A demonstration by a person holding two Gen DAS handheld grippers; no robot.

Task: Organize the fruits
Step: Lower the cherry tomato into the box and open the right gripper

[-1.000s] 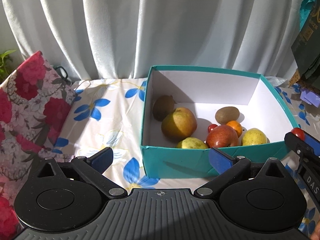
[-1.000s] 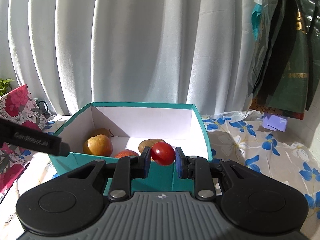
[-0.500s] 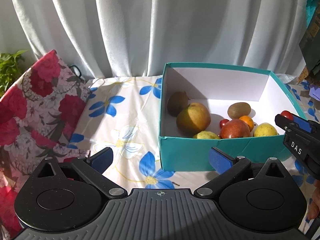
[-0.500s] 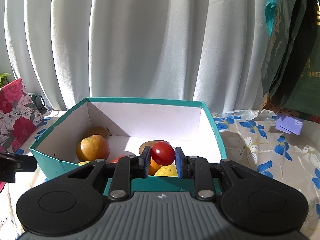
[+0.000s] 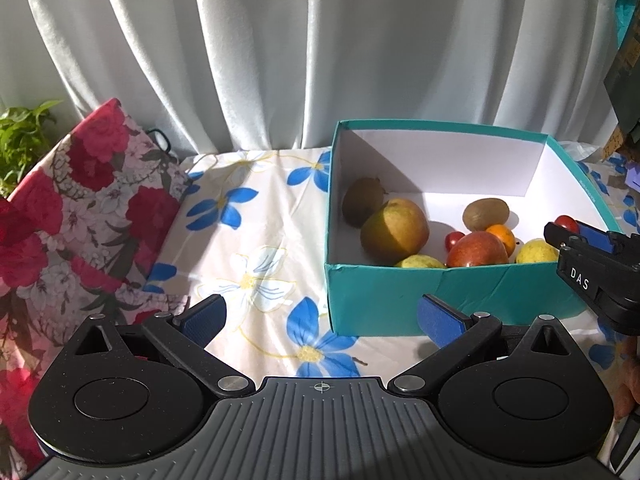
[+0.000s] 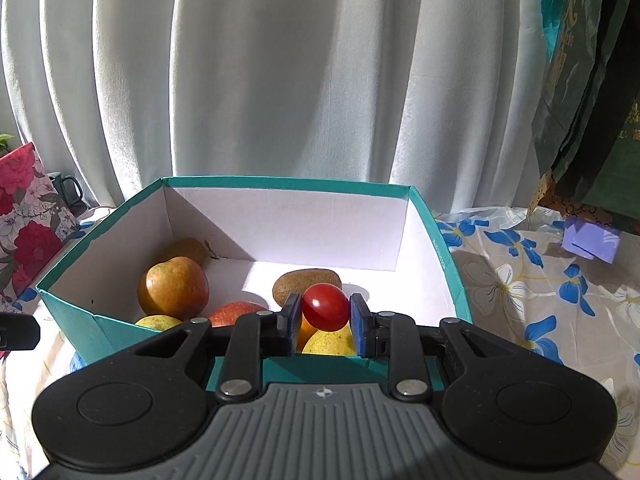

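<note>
One glossy round cherry tomato (image 6: 325,306) between ribbed jaws

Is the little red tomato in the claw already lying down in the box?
No, the cherry tomato is pinched in the right claw, up above the fruit in the teal box.

Home setting, white curtains (image 5: 280,48), floral tablecloth (image 5: 256,240), rose-print cushion (image 5: 80,200), houseplant (image 5: 20,128)
</note>
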